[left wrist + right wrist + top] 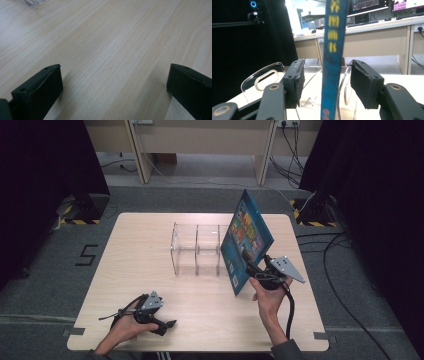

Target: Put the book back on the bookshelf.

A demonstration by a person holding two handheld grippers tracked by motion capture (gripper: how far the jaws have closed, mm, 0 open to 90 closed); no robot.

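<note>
Book upright, spine between jaws

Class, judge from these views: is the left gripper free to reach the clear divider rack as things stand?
Probably yes. The left gripper sits open near the table's front edge, and only bare tabletop lies between it and the clear rack. The book stands at the rack's right end.

The person's left hand is resting low with its black two-jaw left gripper, fingers spread wide. The right hand is raising the black right gripper, fingers parted.
</note>
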